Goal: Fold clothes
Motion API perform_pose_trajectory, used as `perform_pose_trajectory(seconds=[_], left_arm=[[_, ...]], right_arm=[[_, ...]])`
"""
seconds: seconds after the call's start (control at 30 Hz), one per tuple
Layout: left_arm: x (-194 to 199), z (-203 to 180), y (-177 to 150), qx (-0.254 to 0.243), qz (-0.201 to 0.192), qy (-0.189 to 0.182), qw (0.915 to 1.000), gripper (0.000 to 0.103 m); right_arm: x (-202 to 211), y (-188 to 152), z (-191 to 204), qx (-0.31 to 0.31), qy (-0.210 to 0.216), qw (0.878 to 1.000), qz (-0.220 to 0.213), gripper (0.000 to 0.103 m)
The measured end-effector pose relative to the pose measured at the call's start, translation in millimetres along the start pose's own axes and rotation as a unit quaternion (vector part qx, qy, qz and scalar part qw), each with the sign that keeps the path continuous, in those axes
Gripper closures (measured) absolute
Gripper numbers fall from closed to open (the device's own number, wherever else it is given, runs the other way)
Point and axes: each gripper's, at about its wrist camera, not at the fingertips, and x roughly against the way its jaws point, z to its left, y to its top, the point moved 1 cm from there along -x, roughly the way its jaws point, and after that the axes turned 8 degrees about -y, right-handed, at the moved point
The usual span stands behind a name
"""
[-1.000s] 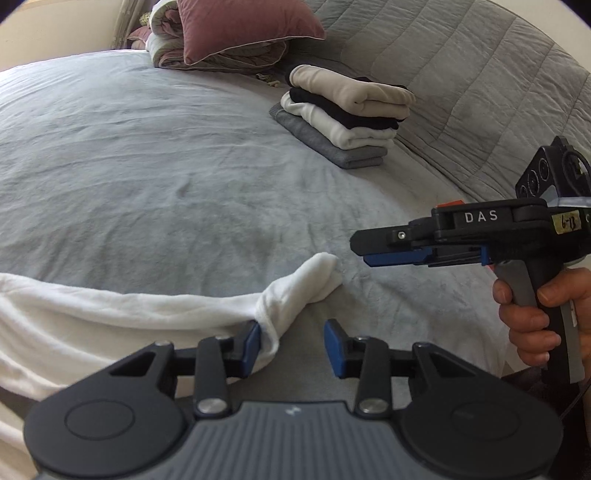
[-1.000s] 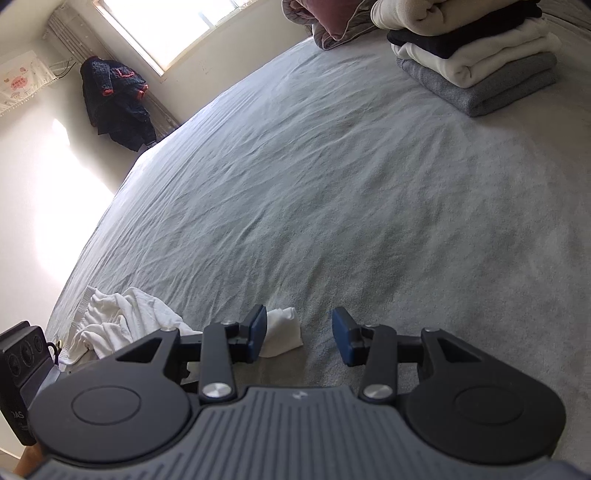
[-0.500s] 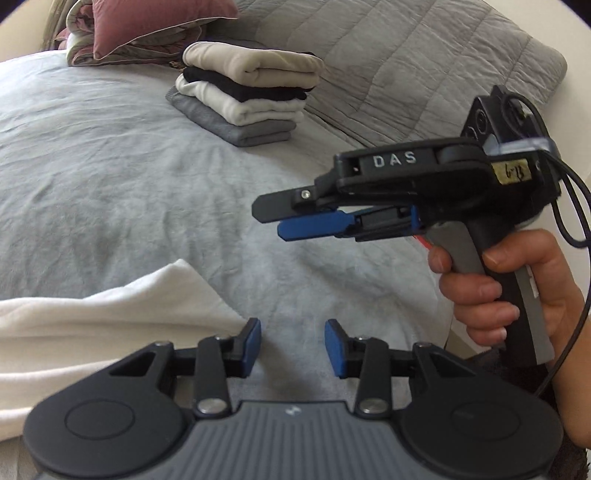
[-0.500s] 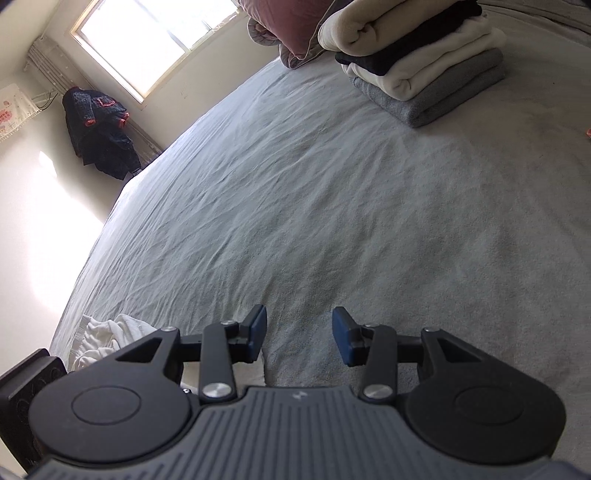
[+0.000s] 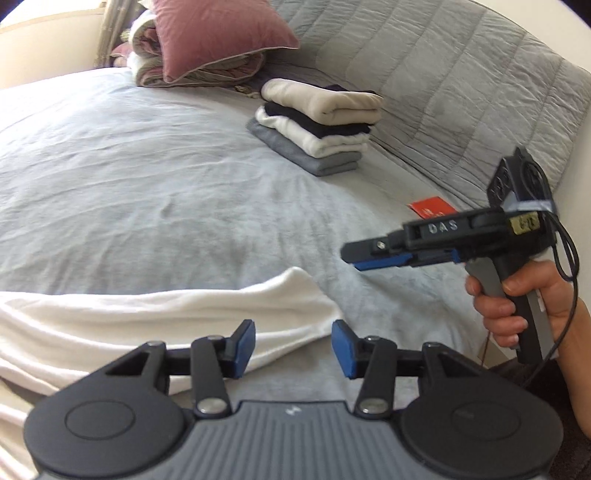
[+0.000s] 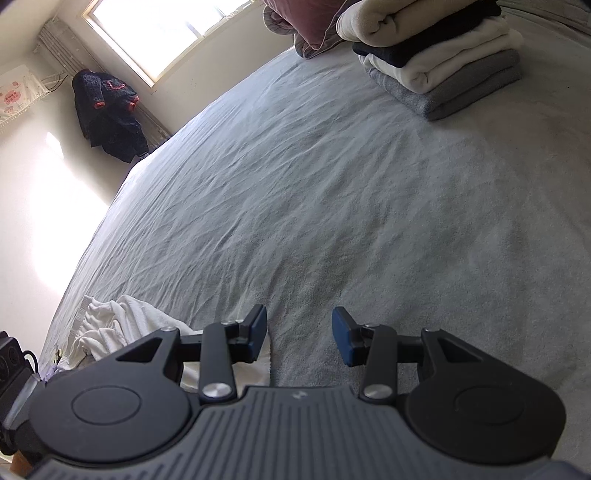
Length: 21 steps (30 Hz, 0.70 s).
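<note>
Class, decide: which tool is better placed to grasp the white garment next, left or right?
Left, probably. The left tool hangs right over the white garment, its opening jaws empty. The right tool faces mostly bare bedsheet.

The bed (image 5: 155,192) wears a plain pale grey sheet. At six o'clock lies a white garment (image 5: 155,325). At one o'clock the folded stack (image 5: 317,125) runs cream, black, white, then grey at the bottom. A dusty-pink pillow (image 5: 218,33) sits at twelve o'clock, against a grey quilted cover (image 5: 461,81). A red item (image 5: 431,207), perhaps a packet, lies at three o'clock. The left gripper (image 5: 293,349) is black with blue pads.
</note>
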Motion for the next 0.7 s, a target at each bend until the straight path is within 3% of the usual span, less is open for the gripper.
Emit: perform_pose_trajectory(seconds=[0.23,0.47,0.57,0.63,0.7], left_arm=[[27.1,46.1,1.3,0.057,-0.025,0.071,0.9955,0.056],[19.7,32.7,-16.2,0.031,-0.011,0.025,0.9991,0.053],[-0.1,9.4,-21.3,-0.018,0.009,0.014,0.9997,0.043],[-13.9,-6.0,-24.0,-0.054,0.020,0.015,0.9982,0.041],[-26.3,-17.6,-25.3,-0.084,0.027,0.031,0.9957,0.040]], right_arm=[[-23.1,-2.2,16.9,0.023,0.001,1.000,0.018,0.059],[-41.6,-7.0,45.5,0.078,0.014,0.996,0.034,0.058],[-45.1,-10.5,55.1,0.109,-0.004,0.994,0.026,0.074],[-46.8,-9.2,54.1,0.104,-0.008,0.994,0.025,0.091],[-47.4,-5.9,49.7,0.085,-0.002,0.996,0.025,0.093]])
